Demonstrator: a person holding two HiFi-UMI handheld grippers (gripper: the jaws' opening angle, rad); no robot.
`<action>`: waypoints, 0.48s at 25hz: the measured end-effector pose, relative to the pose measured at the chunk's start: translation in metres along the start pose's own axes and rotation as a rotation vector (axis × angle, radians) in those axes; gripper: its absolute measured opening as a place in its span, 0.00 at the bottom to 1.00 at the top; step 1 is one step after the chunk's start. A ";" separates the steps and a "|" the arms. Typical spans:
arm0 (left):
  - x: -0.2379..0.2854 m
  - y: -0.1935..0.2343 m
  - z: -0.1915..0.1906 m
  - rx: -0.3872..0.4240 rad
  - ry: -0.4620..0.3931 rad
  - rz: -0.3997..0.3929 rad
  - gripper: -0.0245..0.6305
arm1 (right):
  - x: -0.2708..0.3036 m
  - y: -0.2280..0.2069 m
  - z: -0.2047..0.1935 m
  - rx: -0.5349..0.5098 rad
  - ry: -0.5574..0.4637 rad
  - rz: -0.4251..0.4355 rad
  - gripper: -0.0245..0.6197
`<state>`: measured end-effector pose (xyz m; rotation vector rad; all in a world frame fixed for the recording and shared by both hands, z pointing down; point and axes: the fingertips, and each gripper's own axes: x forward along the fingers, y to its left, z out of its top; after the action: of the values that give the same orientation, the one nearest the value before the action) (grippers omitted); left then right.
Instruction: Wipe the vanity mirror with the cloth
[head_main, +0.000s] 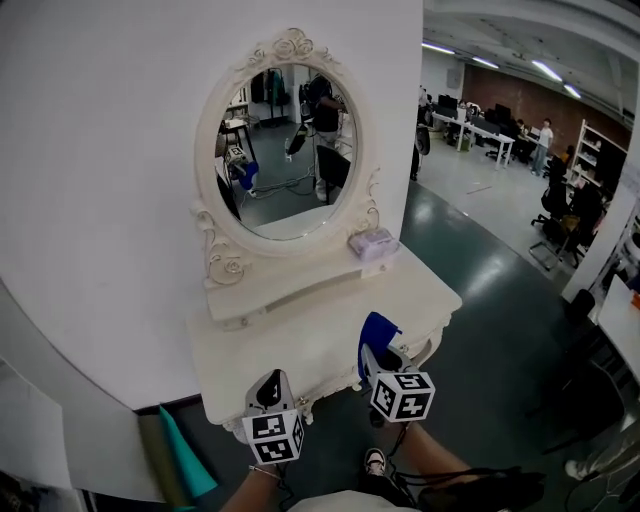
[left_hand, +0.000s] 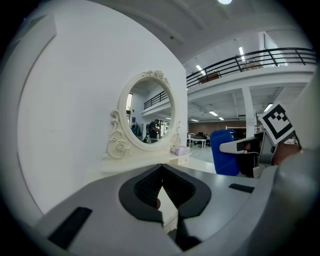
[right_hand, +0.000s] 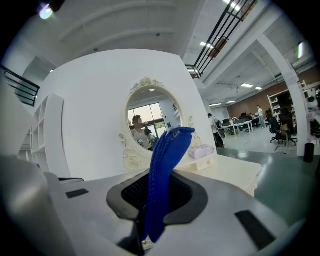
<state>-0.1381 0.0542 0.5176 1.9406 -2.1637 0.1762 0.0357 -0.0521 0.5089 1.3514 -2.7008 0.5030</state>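
Pale packet (head_main: 373, 243) (beside the mirror (head_main: 288, 150)) is too small to identify

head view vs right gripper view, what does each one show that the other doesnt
Only the head view shows the left hand-held gripper, low at the front edge of the white dressing table. It also shows the person's shoe and a teal sheet by the wall.

Only the right gripper view shows the right hand-held gripper up close, jaws shut on the blue cloth, which stands up out of them.

Both show the cloth, the table, the vanity mirror and a pale packet on its shelf.
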 end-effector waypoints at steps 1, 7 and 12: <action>0.011 -0.006 0.008 -0.002 -0.009 0.015 0.05 | 0.010 -0.008 0.009 -0.008 0.002 0.021 0.15; 0.083 -0.035 0.032 -0.048 -0.028 0.105 0.05 | 0.065 -0.060 0.042 -0.073 0.024 0.124 0.15; 0.125 -0.051 0.050 -0.054 -0.042 0.176 0.05 | 0.112 -0.090 0.071 -0.183 0.047 0.224 0.15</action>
<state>-0.1040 -0.0844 0.4976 1.7395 -2.3406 0.1060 0.0443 -0.2107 0.4891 0.9868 -2.7943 0.2884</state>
